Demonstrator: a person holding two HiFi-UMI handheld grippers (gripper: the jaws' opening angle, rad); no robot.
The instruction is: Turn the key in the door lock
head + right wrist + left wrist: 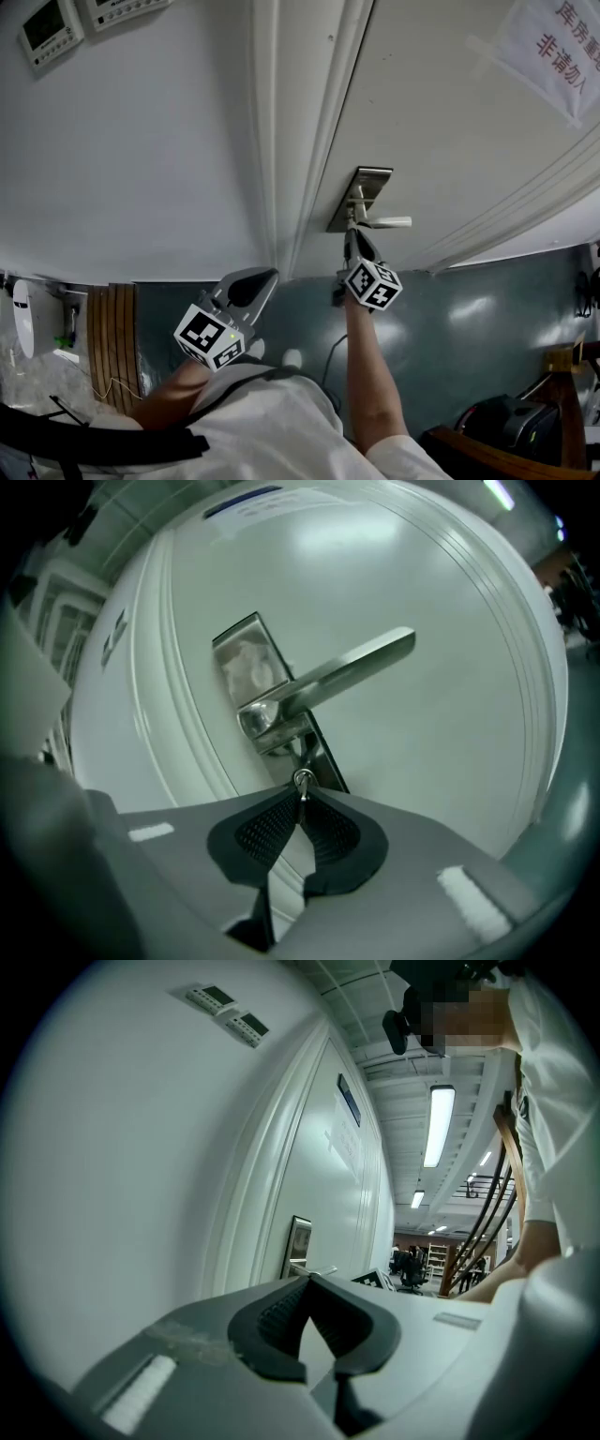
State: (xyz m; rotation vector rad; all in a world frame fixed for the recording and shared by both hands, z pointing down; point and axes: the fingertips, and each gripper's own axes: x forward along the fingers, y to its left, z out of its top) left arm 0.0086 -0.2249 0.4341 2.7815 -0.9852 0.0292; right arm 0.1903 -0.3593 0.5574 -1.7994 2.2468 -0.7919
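The white door (450,122) carries a metal lock plate (367,185) with a lever handle (389,222). My right gripper (354,231) reaches up to the plate just below the handle. In the right gripper view the small silver key (303,781) sticks out of the lock plate (246,658) under the handle (352,670), and the right gripper (302,797) is shut on its head. My left gripper (266,276) hangs back by the door frame, away from the lock. In its own view the left gripper (309,1281) is shut, its pads touching with nothing between them.
The door frame (298,141) runs between door and wall. Two wall control panels (52,33) sit at the upper left. A paper notice (553,52) is taped to the door at the upper right. A dark bag and wooden furniture (511,431) stand at the lower right.
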